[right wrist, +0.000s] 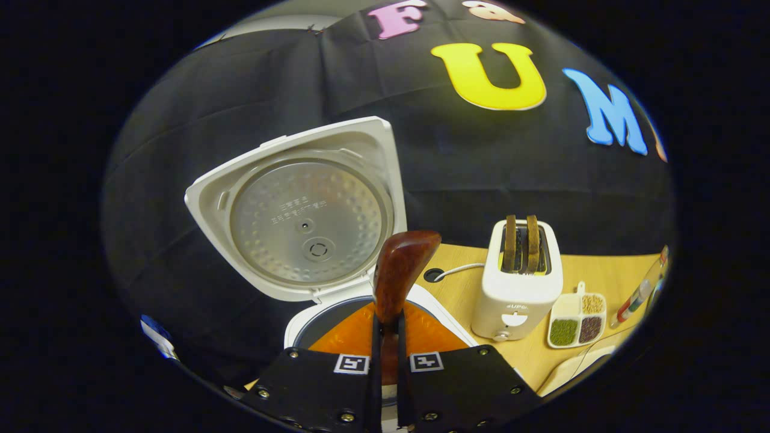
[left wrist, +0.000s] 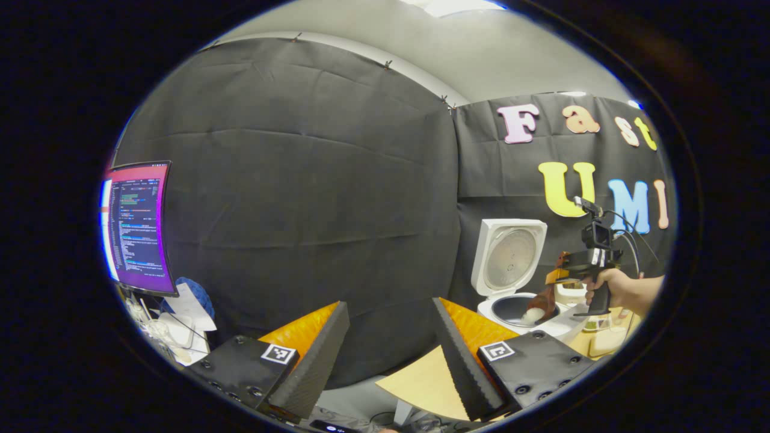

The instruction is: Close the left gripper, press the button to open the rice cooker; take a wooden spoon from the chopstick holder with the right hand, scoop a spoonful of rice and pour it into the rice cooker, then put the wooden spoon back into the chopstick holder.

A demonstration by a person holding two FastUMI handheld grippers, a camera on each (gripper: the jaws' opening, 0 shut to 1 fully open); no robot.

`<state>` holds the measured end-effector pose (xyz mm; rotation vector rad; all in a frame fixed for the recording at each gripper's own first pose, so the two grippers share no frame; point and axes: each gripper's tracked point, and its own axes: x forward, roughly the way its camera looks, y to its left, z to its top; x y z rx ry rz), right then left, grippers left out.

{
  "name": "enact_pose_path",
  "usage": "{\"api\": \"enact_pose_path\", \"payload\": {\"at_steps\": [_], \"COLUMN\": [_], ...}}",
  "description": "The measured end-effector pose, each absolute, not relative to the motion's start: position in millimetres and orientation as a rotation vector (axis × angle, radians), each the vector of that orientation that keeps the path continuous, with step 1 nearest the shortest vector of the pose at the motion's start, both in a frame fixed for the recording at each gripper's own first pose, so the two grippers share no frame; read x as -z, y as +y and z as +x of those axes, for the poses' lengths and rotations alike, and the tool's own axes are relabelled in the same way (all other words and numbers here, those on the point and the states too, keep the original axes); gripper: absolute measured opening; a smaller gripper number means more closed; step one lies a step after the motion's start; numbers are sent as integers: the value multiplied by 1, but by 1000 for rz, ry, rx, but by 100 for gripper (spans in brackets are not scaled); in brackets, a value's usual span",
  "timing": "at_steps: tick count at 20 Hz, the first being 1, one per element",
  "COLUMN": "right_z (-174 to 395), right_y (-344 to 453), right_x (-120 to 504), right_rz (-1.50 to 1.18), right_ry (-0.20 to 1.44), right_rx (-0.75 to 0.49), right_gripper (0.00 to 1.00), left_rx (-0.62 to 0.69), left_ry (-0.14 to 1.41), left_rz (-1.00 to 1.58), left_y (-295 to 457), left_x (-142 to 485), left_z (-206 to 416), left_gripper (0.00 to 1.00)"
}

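- Two tools at work over one desk [right wrist: 601,282]: pale wood, well lit, carrying the cooker at its left part and smaller things to the right.
- Rice cooker [right wrist: 313,210] already open, lid tipped up and back against the black cloth wall; seen from the left gripper view, cooker [left wrist: 511,282] standing well off to the right.
- Toaster [right wrist: 522,282] just right of the cooker, two slices up in its slots, cord trailing behind toward a hole in the desk.
- Right tool [right wrist: 385,355] clamped on the wooden spoon [right wrist: 400,270], handle end rising toward the camera, bowl end hidden below.
- From the left gripper view, right tool [left wrist: 556,278] held by a hand [left wrist: 607,288] above the pot, wooden spoon [left wrist: 541,307] tilted down with rice at its bowl over the opening.
- Left tool [left wrist: 385,355] idle, fingers wide apart, gripping nothing, well clear of the cooker.
- Small divided dish [right wrist: 576,322] of grains beside the toaster, near the desk's front edge.
- Step in hand, by judgement: pouring the spoonful into the pot.
- Next, likely: tipping until empty, lifting clear of the pot rim, then carrying the spoon to the chopstick holder, whose place cannot be told.
- Room: open air above the pot; raised lid close behind, toaster close on the right.
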<state>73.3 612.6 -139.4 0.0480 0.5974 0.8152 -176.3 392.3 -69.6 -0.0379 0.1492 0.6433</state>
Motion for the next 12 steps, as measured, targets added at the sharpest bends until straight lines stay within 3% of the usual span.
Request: {"api": "enact_pose_path", "payload": {"at_steps": [7,12], "right_z": [64,57], "right_y": [620,620], "right_x": [123,114], "right_rz": [-348,-433], "right_ry": [291,205], "right_rx": [-910,-927], "right_gripper": [10,10], "left_rx": [-641,-639], "left_ry": [145,143], "left_rz": [-49,-50], "left_y": [390,388], "left_x": [70,68], "left_z": [-174,-171], "left_gripper": [95,92]}}
